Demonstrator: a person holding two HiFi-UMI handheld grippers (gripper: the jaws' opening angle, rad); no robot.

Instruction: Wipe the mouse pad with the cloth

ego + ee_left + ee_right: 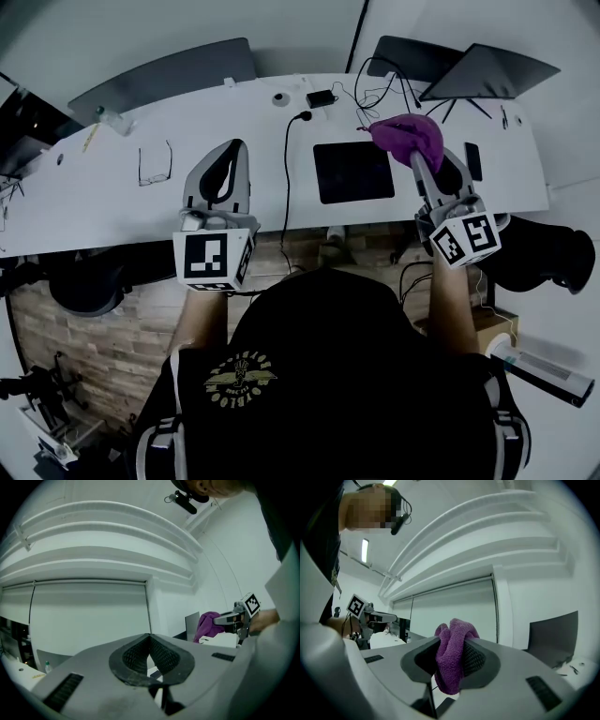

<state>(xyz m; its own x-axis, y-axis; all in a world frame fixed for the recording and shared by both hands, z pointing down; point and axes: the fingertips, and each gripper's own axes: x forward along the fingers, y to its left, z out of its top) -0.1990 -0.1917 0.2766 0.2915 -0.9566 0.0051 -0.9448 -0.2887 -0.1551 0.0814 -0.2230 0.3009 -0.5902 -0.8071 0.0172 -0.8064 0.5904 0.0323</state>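
Observation:
The black mouse pad point(352, 172) lies flat on the white desk point(112, 187), near its front edge. My right gripper point(419, 157) point(452, 644) is shut on a bunched purple cloth point(410, 137) point(451, 656), held up in the air just right of the pad. The cloth sticks out past the fingertips and hangs below them. My left gripper point(231, 152) point(150, 638) hovers left of the pad, shut with nothing in it. The left gripper view also shows the cloth point(207, 624) across from it.
Glasses point(155, 165) lie on the desk at the left. A black cable point(287, 169) runs down beside the pad, with a charger point(322, 97) behind. A phone point(472, 160) and an open laptop point(487, 70) sit at the right. Dark chairs stand beyond the desk.

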